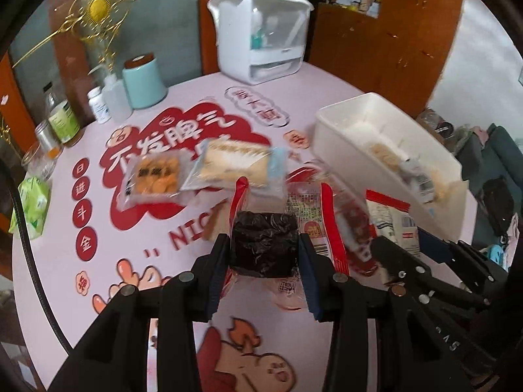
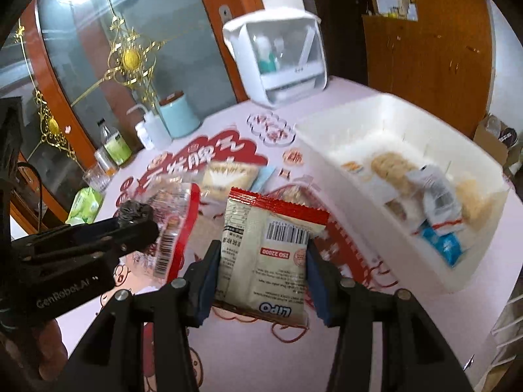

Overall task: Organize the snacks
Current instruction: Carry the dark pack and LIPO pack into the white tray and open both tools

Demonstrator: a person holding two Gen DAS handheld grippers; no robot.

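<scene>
both claws are loaded, left claw [image 1: 264, 254] clamped on a dark-filled clear packet [image 1: 264, 245], right claw [image 2: 260, 258] pinching the Lipo packet [image 2: 264, 254], both just above mid table [image 1: 98, 277]. I'd swing right over the white bin [image 2: 451, 281] near the table's right edge first, release low. Only the right view shows the snacks already binned

Glass door [image 2: 81, 42] with gold ornament behind table [image 1: 196, 294]; orange wooden cabinet [image 1: 385, 42] at right; indoor light.

both wrist views look close down, sharing the table [image 1: 98, 261].
</scene>
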